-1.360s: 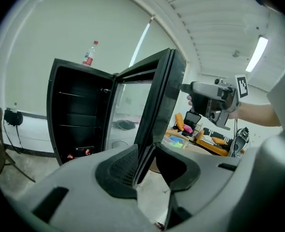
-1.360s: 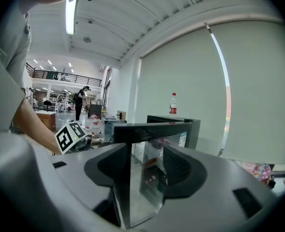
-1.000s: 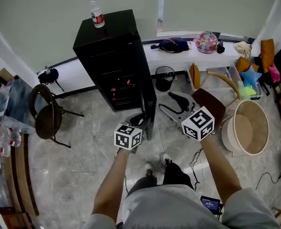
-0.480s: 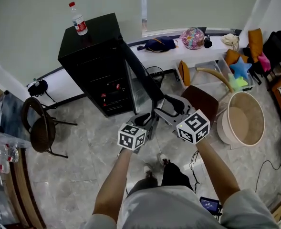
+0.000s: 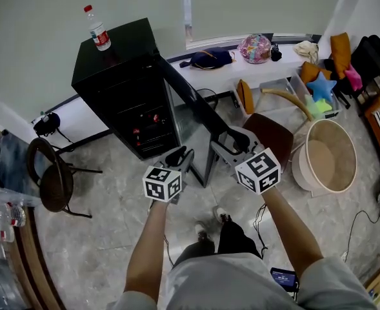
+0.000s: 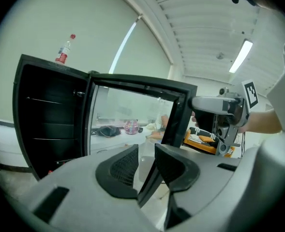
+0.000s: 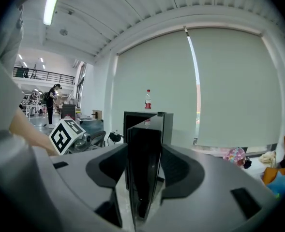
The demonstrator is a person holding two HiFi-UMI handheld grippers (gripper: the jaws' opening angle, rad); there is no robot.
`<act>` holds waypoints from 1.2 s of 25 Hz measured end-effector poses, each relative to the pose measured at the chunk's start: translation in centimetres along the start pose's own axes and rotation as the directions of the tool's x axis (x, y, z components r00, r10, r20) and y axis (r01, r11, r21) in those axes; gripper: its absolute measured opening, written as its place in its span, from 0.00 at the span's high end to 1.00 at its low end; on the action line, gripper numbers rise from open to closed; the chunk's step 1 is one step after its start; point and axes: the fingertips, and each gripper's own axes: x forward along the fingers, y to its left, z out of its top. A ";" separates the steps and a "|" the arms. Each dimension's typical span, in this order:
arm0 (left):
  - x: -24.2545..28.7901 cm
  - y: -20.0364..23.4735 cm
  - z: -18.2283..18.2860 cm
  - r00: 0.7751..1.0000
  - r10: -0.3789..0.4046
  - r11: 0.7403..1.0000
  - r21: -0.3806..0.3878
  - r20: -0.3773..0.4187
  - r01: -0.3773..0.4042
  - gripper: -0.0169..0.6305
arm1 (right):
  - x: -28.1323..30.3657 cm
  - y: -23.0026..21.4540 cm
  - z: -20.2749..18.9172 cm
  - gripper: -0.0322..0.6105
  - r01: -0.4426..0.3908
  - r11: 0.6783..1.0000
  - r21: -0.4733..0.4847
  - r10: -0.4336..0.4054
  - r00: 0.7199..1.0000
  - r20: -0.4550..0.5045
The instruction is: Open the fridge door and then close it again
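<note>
The black fridge (image 5: 122, 89) stands by the wall, and its glass door (image 5: 190, 105) is swung open toward me. My right gripper (image 5: 230, 144) is at the door's free edge. In the right gripper view that edge (image 7: 143, 144) fills the gap between the pads, and my right gripper (image 7: 143, 173) has just been closing onto it. My left gripper (image 5: 179, 155) hangs left of the door's lower corner. In its own view the left gripper (image 6: 146, 170) has narrowed a little, and light still shows between the pads beside the door's dark edge (image 6: 173, 124).
A water bottle (image 5: 97, 30) stands on the fridge top. A round-backed chair (image 5: 48, 176) is at the left. A brown chair (image 5: 273, 134) and a big round basket (image 5: 328, 163) are at the right. Bags lie on the window ledge (image 5: 206, 58). My feet (image 5: 206, 228) are below the grippers.
The door has swung wider, out to the right. My right gripper has come onto its free edge. My left gripper has drawn back to the left, off the door.
</note>
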 end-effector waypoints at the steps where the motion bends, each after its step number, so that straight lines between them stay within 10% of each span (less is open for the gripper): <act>1: -0.2 0.6 0.3 1.000 0.010 1.000 -0.001 0.009 -0.010 0.83 | 0.1 0.0 0.0 0.63 -0.001 1.000 0.000 0.001 1.000 0.000; 30: 2.0 3.6 7.4 0.994 0.041 0.999 0.001 0.103 -0.042 0.83 | -1.3 -10.1 -1.2 0.65 0.085 0.996 0.032 -0.084 0.996 -0.034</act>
